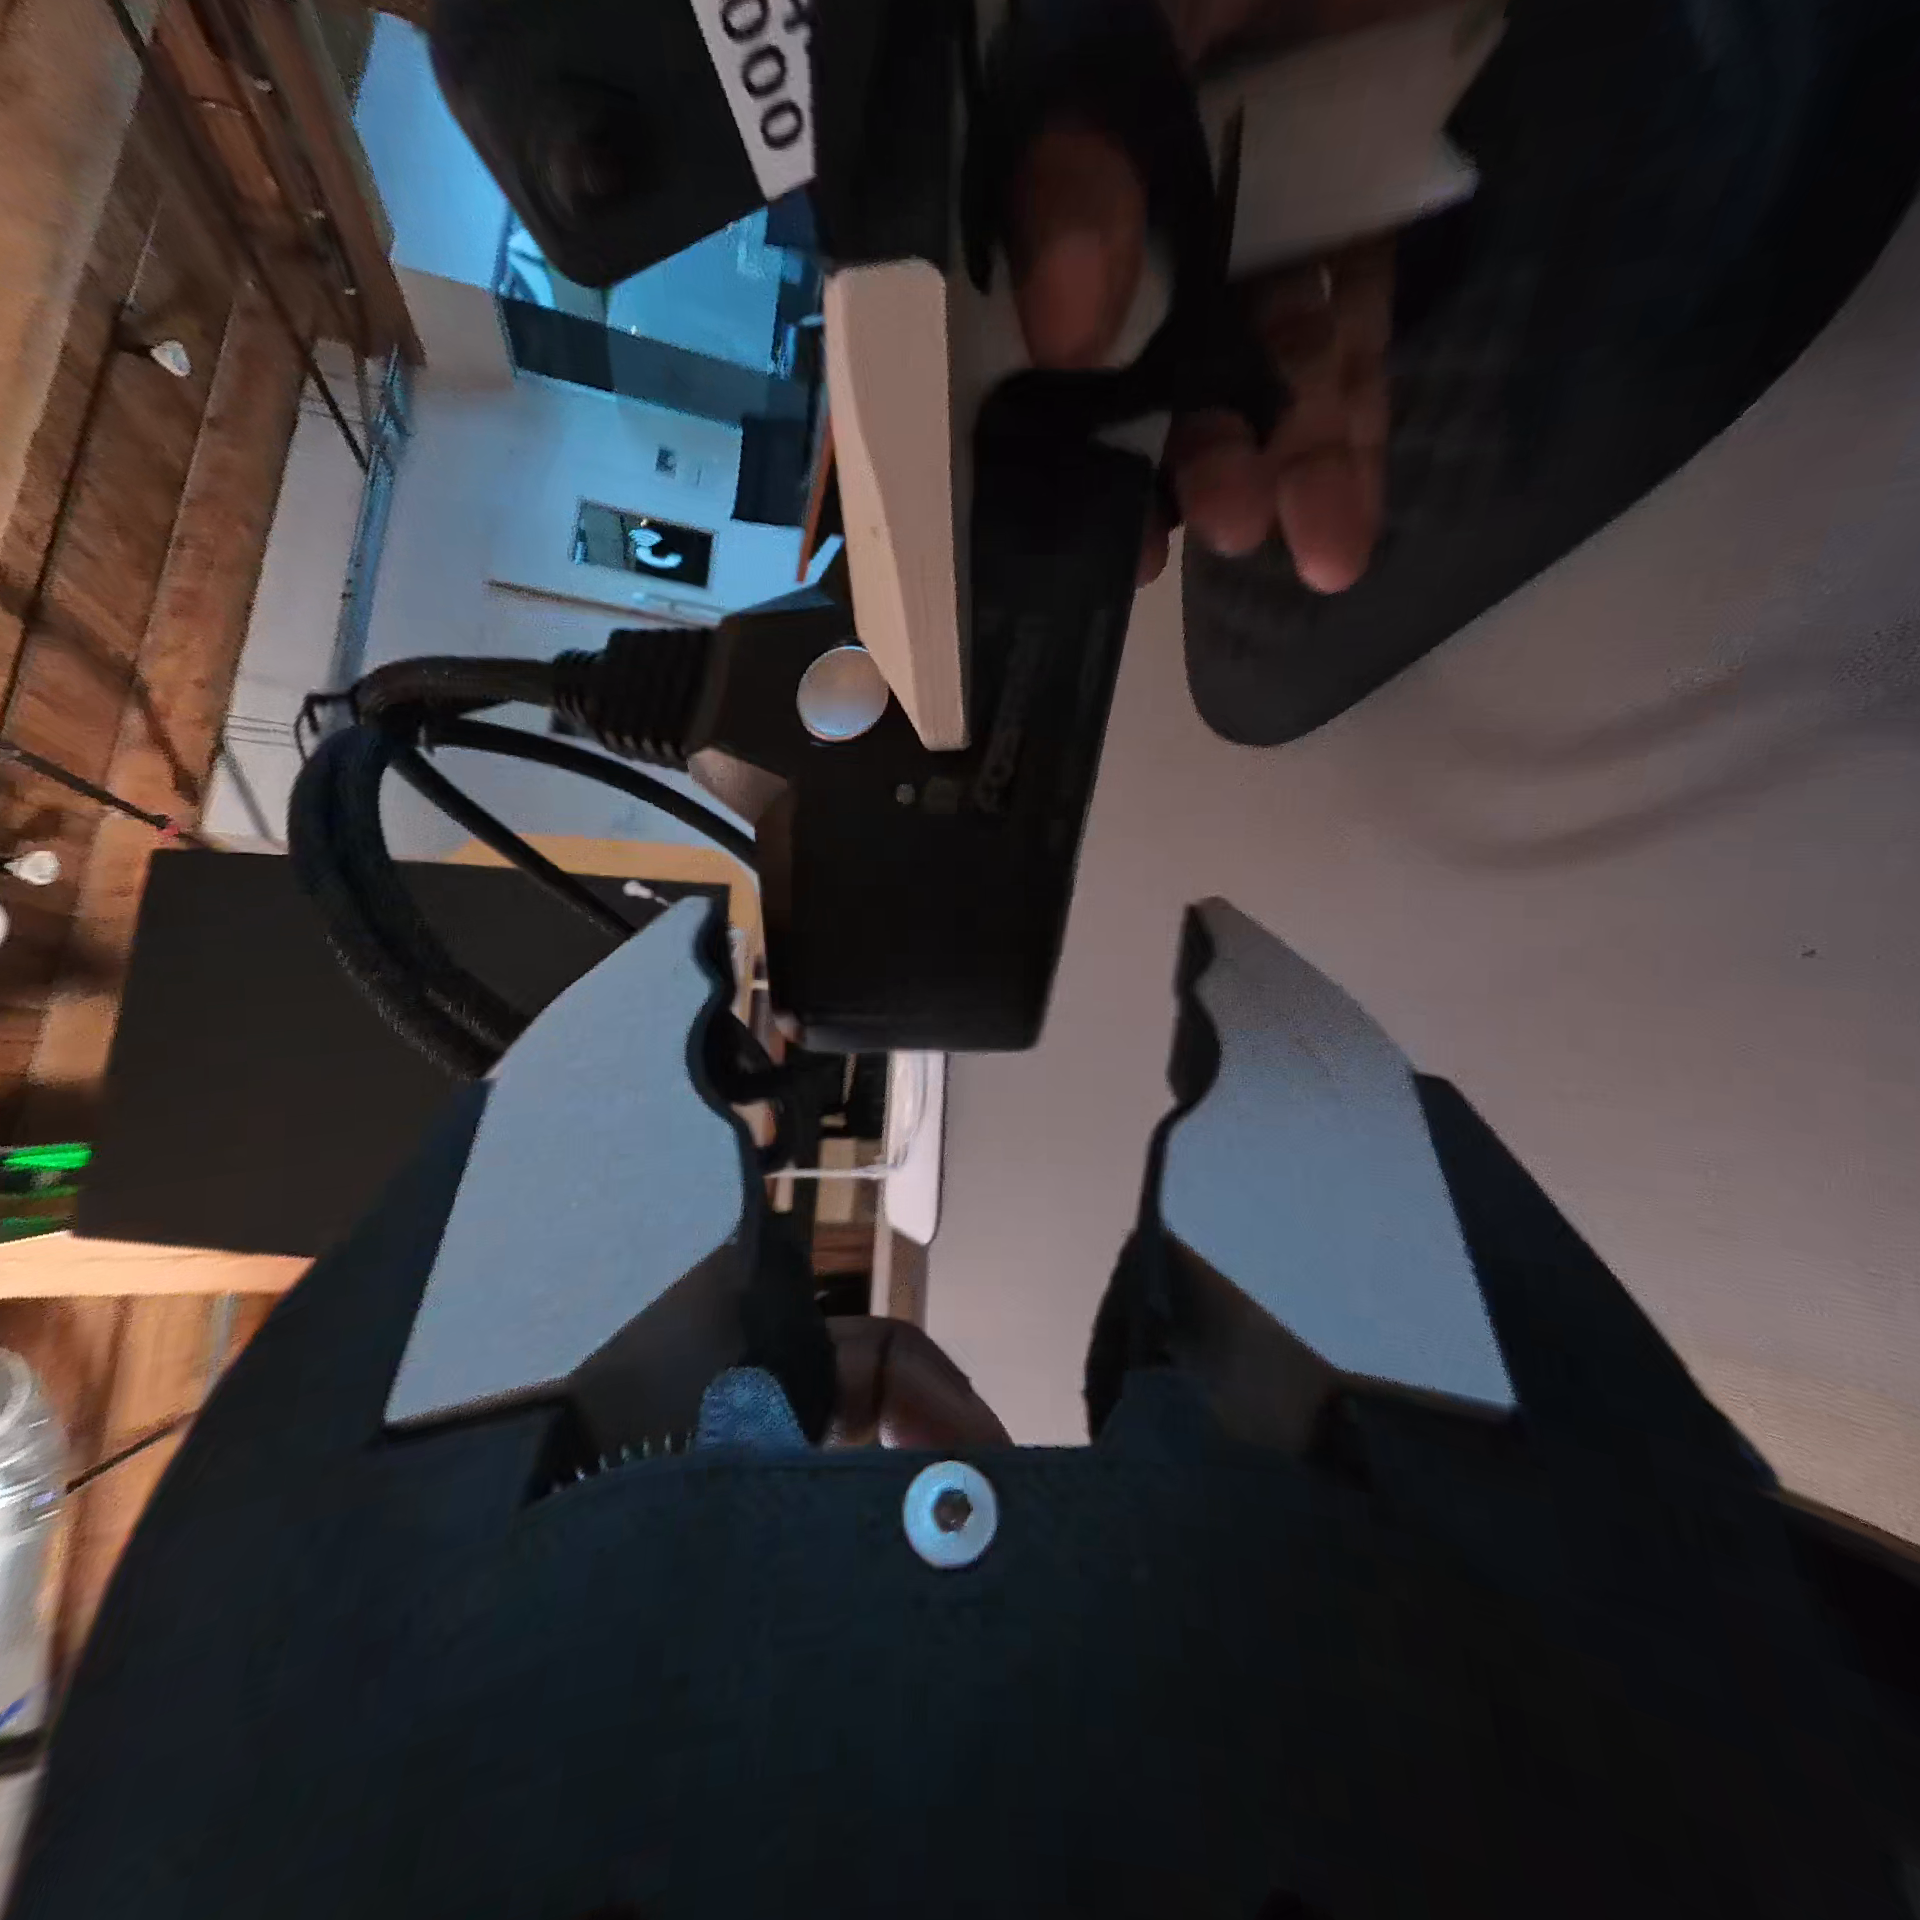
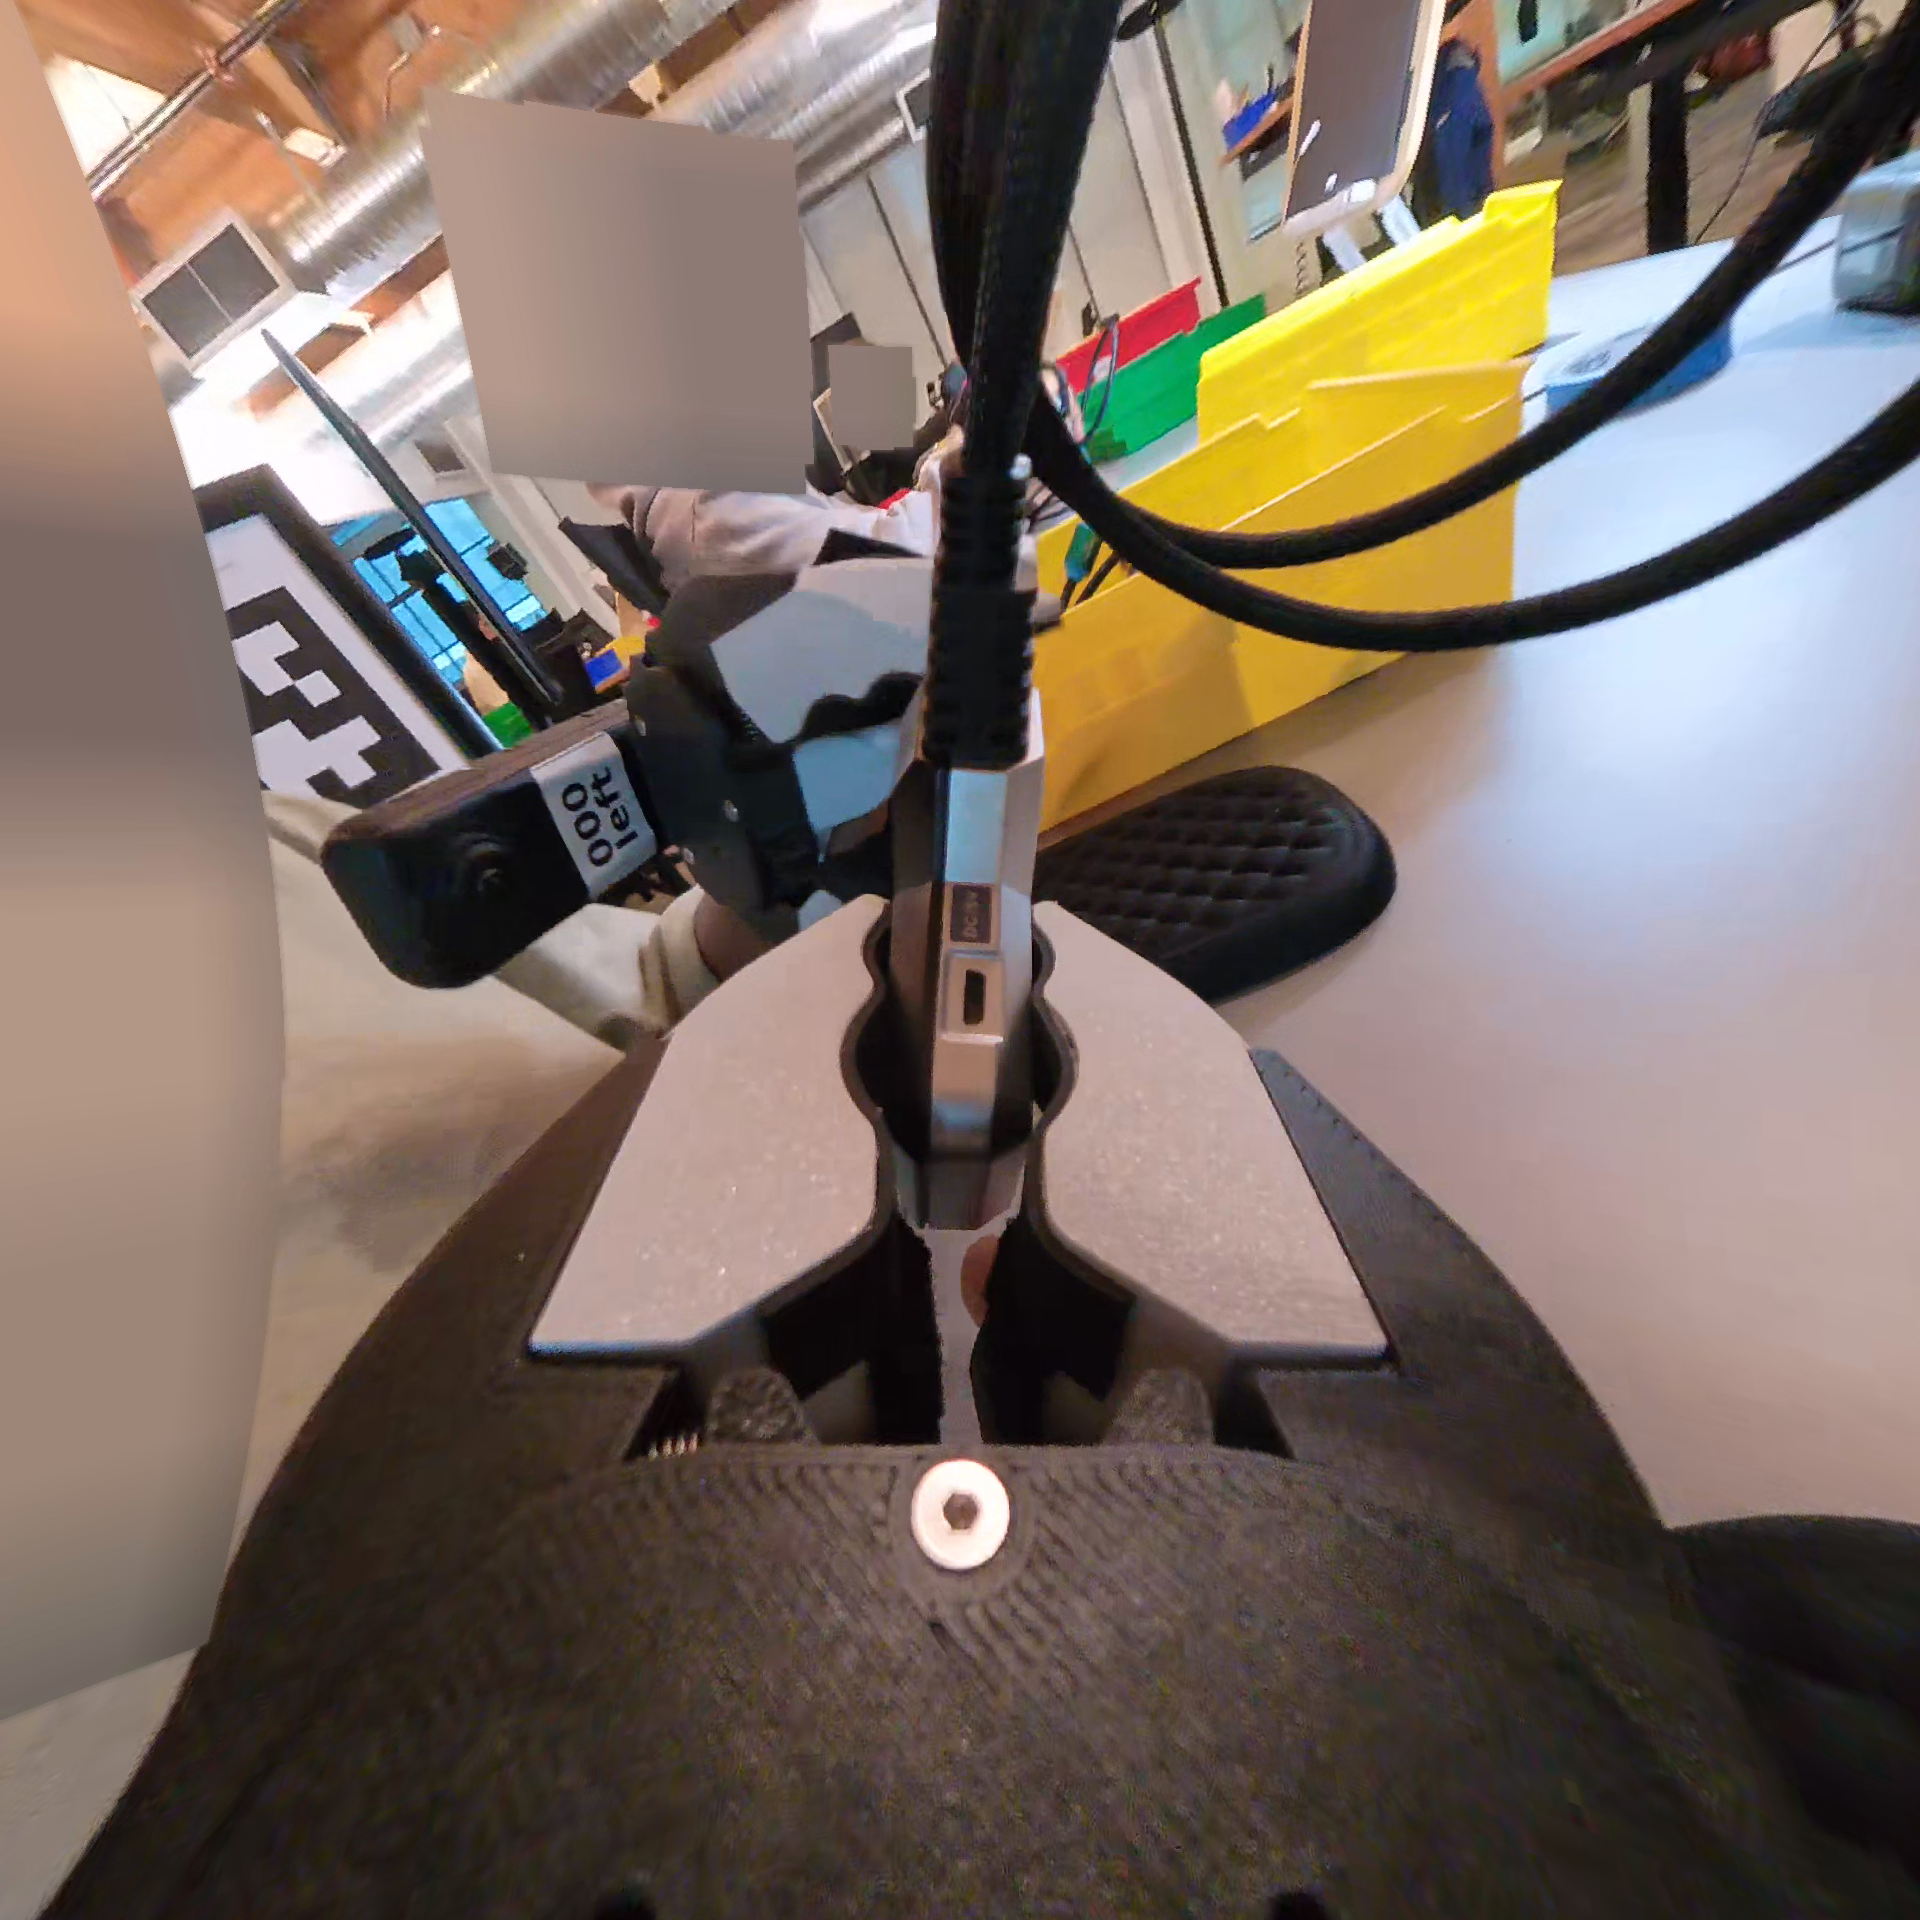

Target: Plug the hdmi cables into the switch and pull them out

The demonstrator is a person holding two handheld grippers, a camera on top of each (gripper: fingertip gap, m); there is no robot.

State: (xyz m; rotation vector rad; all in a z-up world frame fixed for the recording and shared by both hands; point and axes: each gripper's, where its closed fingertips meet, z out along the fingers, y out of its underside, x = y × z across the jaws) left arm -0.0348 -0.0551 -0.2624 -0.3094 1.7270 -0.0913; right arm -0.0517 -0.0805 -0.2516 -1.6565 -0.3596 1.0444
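The switch [image 1: 914, 894] is a small black box held above the table. My right gripper [image 2: 961, 925] is shut on it, and the switch [image 2: 971, 831] stands edge-on between the grey fingers. A black HDMI plug [image 1: 707, 686] sits in the switch's side, and its braided cable [image 1: 343, 883] loops away. In the right wrist view the plug [image 2: 977, 623] is at the switch's top. My left gripper [image 1: 951, 920] is open and empty, its fingers on either side of the switch's near end without touching it. It also shows in the right wrist view [image 2: 862, 696], just behind the switch.
A black wrist-rest pad [image 2: 1216, 873] lies on the grey table [image 2: 1662, 831]. Yellow bins [image 2: 1299, 499] stand behind it, with green and red bins further back. More black cables [image 2: 1455, 592] hang across. A black box [image 1: 260, 1039] and a plastic bottle [image 1: 21, 1507] are off to the side.
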